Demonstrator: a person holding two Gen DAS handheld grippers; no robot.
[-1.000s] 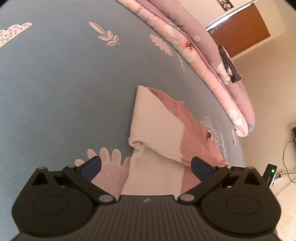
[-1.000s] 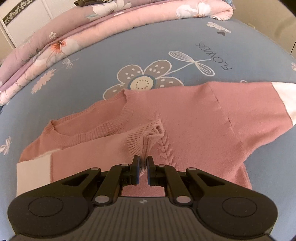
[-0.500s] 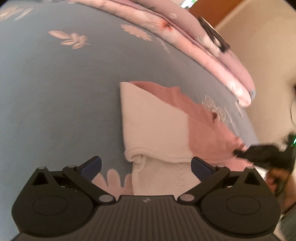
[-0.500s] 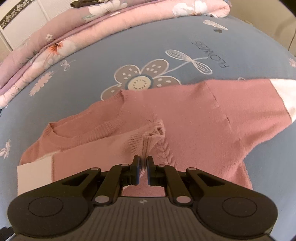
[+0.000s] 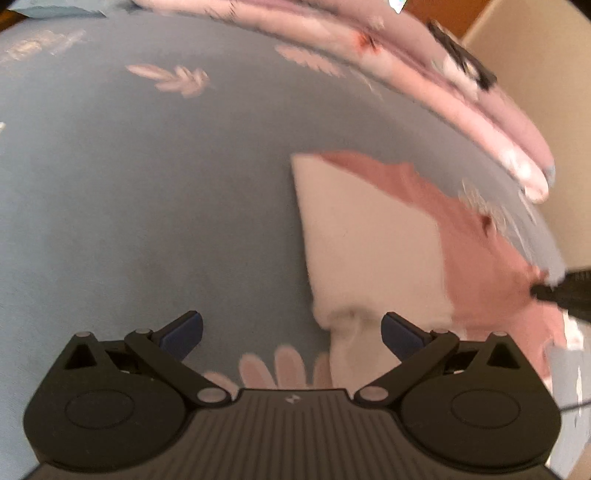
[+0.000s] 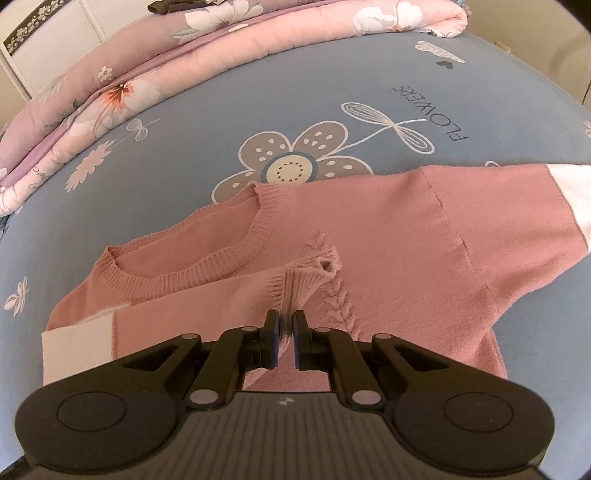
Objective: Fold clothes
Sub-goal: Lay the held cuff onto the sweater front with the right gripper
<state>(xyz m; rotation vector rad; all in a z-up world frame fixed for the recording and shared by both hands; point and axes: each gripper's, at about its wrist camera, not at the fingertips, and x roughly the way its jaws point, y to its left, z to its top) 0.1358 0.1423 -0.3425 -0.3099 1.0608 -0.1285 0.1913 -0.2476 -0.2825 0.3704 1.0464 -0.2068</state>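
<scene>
Here, sweater [image 6: 388, 236] cuff pinched between right fingers [image 6: 271, 339]

A big bed [image 6: 332, 92] with a blue sheet fills the room, printed with flowers, leaves and the word FLOWERS. Far ahead of the fingers, a pink flowery quilt [image 6: 229, 40] lies folded along the bed's edge. Behind it stands a white slatted door [image 6: 55, 48]. A cream wall [image 5: 546, 92] and brown wooden door [image 5: 439, 9] show too.

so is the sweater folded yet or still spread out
Partly folded: one sleeve lies across the sweater chest, pinched by the right gripper; the other is spread.
</scene>
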